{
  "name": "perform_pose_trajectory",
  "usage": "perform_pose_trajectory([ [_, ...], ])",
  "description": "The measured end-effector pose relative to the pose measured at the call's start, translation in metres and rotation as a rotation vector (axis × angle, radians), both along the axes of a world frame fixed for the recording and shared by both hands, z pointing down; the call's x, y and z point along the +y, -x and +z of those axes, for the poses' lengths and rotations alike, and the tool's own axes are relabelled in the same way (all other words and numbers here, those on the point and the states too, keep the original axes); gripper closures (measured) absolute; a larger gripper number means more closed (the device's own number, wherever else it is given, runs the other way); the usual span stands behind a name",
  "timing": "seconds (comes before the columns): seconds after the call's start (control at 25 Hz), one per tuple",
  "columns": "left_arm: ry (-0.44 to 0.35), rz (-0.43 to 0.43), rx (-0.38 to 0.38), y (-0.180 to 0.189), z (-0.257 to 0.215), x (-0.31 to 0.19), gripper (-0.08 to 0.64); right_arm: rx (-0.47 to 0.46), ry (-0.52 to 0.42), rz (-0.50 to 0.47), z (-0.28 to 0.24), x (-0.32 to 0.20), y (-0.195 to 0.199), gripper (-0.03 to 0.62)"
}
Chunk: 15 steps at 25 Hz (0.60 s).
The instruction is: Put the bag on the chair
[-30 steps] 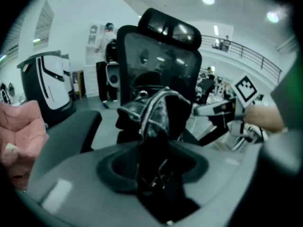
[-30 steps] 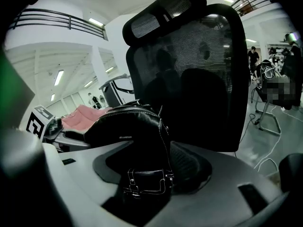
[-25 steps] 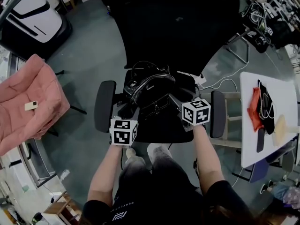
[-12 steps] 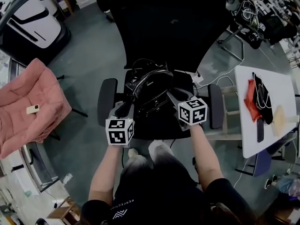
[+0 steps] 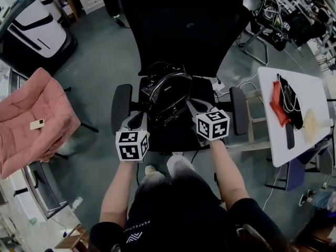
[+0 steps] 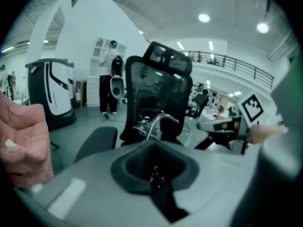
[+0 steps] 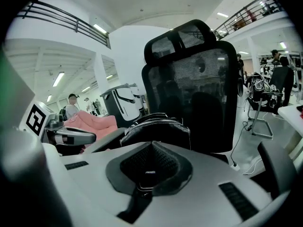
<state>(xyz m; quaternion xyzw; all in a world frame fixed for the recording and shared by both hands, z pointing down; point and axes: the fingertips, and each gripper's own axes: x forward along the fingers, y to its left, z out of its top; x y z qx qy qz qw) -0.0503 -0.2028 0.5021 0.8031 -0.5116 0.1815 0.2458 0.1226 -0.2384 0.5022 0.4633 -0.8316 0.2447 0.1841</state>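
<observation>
I see the black bag (image 5: 167, 96) resting on the chair (image 5: 184, 30) seat. My left gripper (image 5: 135, 119) and right gripper (image 5: 193, 105) hover at its near side. Both pairs of jaws are pressed together on nothing

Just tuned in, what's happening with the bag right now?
A person with a gripper in each hand stands at the black office chair. The black bag already rests on its seat, near the backrest. The left gripper and right gripper sit just in front of the bag, jaws together and holding nothing.
</observation>
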Motion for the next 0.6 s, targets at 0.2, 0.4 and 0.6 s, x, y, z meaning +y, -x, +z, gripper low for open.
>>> perform_pose_trajectory([
  [0.2, -0.006, 0.004, 0.006, 0.007, -0.008, 0.007, 0.540, 0.017, -0.005, 0.005, -0.009, 0.013, 0.009, 0.593],
  [0.4, -0.013, 0.009, 0.013, 0.008, -0.015, 0.014, 0.543, 0.026, -0.012, 0.022, -0.017, 0.025, 0.010, 0.594],
  [0.6, -0.018, 0.007, 0.018, 0.014, -0.018, 0.019, 0.544, 0.033, -0.020, 0.033, -0.022, 0.034, 0.016, 0.594],
])
